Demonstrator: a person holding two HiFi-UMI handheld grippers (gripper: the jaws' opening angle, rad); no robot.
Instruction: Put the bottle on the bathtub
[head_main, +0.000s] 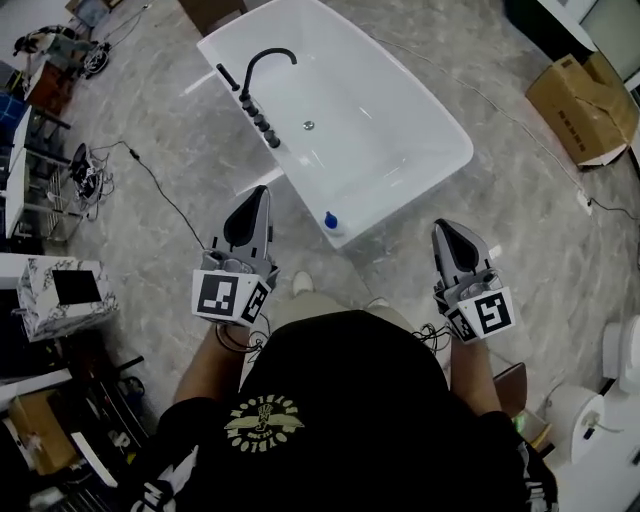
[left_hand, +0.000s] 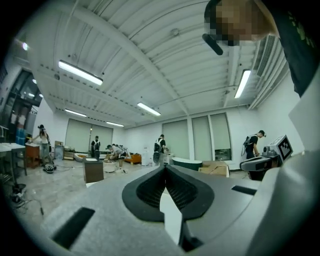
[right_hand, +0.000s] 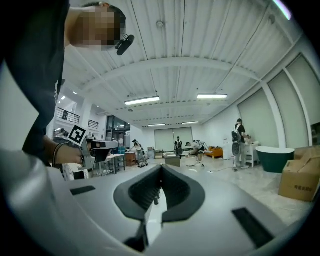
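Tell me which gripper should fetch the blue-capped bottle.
Left, probably: the left gripper points closer to the bottle by the bathtub than the right gripper does. Both are shut and empty.

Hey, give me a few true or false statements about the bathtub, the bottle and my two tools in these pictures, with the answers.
1. The left tool and the right tool are both shut. True.
2. The right tool holds the bottle. False: the bottle is by the near edge of the bathtub, away from both tools.
3. The faucet on the bathtub is black. True.
4. The cardboard box lies inside the bathtub. False: it sits on the floor, apart from the bathtub.
5. The bottle has a blue cap. True.
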